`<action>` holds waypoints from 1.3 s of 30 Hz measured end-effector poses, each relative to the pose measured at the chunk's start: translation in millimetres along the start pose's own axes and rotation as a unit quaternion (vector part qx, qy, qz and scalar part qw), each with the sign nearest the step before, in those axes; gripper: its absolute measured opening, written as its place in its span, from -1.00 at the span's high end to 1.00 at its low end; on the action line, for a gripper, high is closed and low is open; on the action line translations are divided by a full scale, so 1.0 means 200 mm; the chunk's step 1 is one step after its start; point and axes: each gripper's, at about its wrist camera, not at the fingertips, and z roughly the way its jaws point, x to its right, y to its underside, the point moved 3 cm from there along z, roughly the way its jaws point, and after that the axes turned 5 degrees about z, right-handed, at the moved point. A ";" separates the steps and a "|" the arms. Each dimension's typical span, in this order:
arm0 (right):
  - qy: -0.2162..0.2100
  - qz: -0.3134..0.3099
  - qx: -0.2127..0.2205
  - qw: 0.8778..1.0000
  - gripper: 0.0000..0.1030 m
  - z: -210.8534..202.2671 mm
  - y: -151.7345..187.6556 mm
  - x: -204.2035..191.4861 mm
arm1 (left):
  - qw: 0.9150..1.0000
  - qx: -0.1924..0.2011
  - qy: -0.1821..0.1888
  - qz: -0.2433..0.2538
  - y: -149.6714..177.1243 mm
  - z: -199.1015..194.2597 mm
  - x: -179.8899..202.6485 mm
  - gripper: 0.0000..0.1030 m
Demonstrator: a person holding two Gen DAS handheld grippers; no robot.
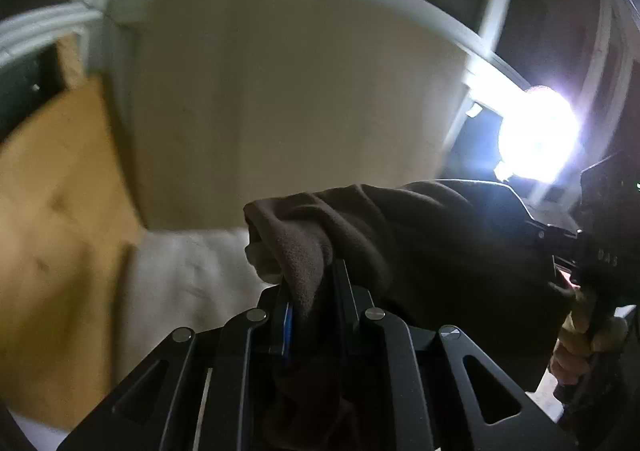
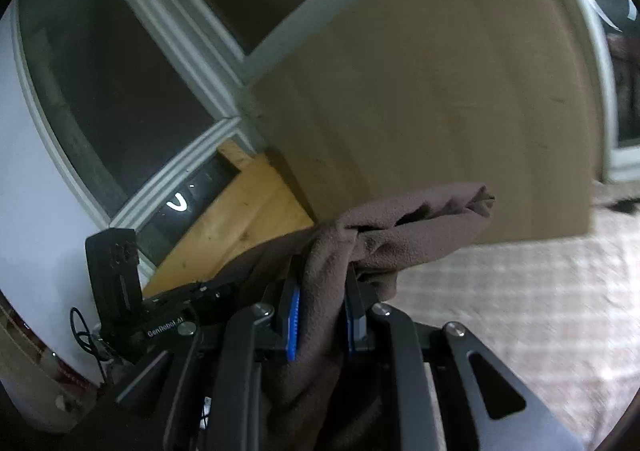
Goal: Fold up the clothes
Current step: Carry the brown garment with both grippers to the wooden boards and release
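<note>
While both grippers clamp the same brown fleece garment, here is the state:

garment: brown fleece, held up in the air, bunched at each pinch point; the rest hangs down below the fingers and out of frame, so the fold count is unreadable.
left gripper: closed on a gathered edge of the fleece; cloth bulges forward past the fingertips and runs off to its right.
right gripper: closed on another bunch of the same fleece, blue pads pressed into it; a loose end sticks out ahead and to its right.
hand: seen from the left wrist view, to that gripper's right, around the other gripper's handle.
bed: checked cover, ahead of and below the right gripper; no stack of folded clothes in view on the visible part.
surroundings: headboard ahead of both grippers, bright lamp to the left gripper's upper right.
progress: judgement only. Garment is off the bed and not flat, so no finished fold shows. Fits either a lift to spread it out or a carry mid-fold; pictures do not settle which.
left to do: garment needs to end up flat and folded on the bed.
</note>
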 end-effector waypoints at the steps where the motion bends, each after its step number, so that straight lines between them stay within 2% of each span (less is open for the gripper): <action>1: -0.004 0.000 -0.001 1.000 0.69 0.07 0.00 -0.02 | 1.000 0.003 -0.011 0.004 -0.02 -0.01 -0.07 0.72; 5: -0.013 0.013 -0.017 1.000 0.69 0.36 0.06 -0.07 | 0.998 0.017 -0.057 0.020 -0.10 -0.05 -0.34 0.70; 6: 0.006 0.011 -0.039 0.999 0.69 0.47 0.14 -0.03 | 0.997 0.008 -0.074 0.022 -0.09 -0.03 -0.41 0.60; 7: 0.025 0.009 -0.065 0.998 0.66 0.58 0.23 0.00 | 0.994 -0.023 -0.105 0.017 -0.03 0.04 -0.48 0.53; 8: 0.052 0.015 -0.115 0.992 0.60 0.69 0.33 0.06 | 0.989 -0.057 -0.136 0.006 0.05 0.13 -0.56 0.49; 9: 0.085 0.029 -0.190 0.978 0.60 0.82 0.48 0.13 | 0.984 -0.081 -0.160 -0.002 0.12 0.19 -0.62 0.54; 10: 0.101 0.042 -0.227 0.968 0.60 0.87 0.57 0.19 | 0.982 -0.089 -0.169 -0.006 0.17 0.21 -0.65 0.55; 11: 0.098 0.058 -0.232 0.966 0.60 0.87 0.63 0.23 | 0.979 -0.096 -0.178 -0.009 0.22 0.24 -0.68 0.55; 12: 0.092 0.061 -0.213 0.971 0.60 0.83 0.63 0.23 | 0.979 -0.098 -0.181 -0.015 0.27 0.25 -0.71 0.54; 16: 0.111 0.007 -0.162 0.981 0.60 0.70 0.53 0.15 | 0.986 -0.065 -0.151 -0.039 0.30 0.22 -0.72 0.54; 21: 0.151 -0.070 -0.115 0.979 0.60 0.70 0.33 0.05 | 0.991 -0.063 -0.107 -0.043 0.28 0.33 -0.67 0.50; 24: 0.175 -0.091 -0.119 0.973 0.58 0.84 0.26 0.05 | 0.993 -0.071 -0.087 -0.043 0.28 0.41 -0.64 0.49; 28: 0.196 -0.107 -0.147 0.964 0.58 1.08 0.24 0.12 | 0.992 -0.090 -0.083 -0.040 0.34 0.54 -0.66 0.49; 32: 0.218 -0.105 -0.196 0.950 0.58 1.30 0.28 0.26 | 0.991 -0.099 -0.081 -0.043 0.40 0.64 -0.68 0.44; 36: 0.222 -0.114 -0.198 0.948 0.58 1.25 0.26 0.22 | 0.989 -0.106 -0.081 -0.065 0.38 0.67 -0.68 0.45; 38: 0.212 -0.110 -0.192 0.952 0.57 1.14 0.25 0.18 | 0.988 -0.104 -0.088 -0.069 0.38 0.65 -0.65 0.45; 39: 0.203 -0.107 -0.188 0.955 0.57 1.08 0.26 0.16 | 0.988 -0.104 -0.092 -0.071 0.37 0.63 -0.64 0.37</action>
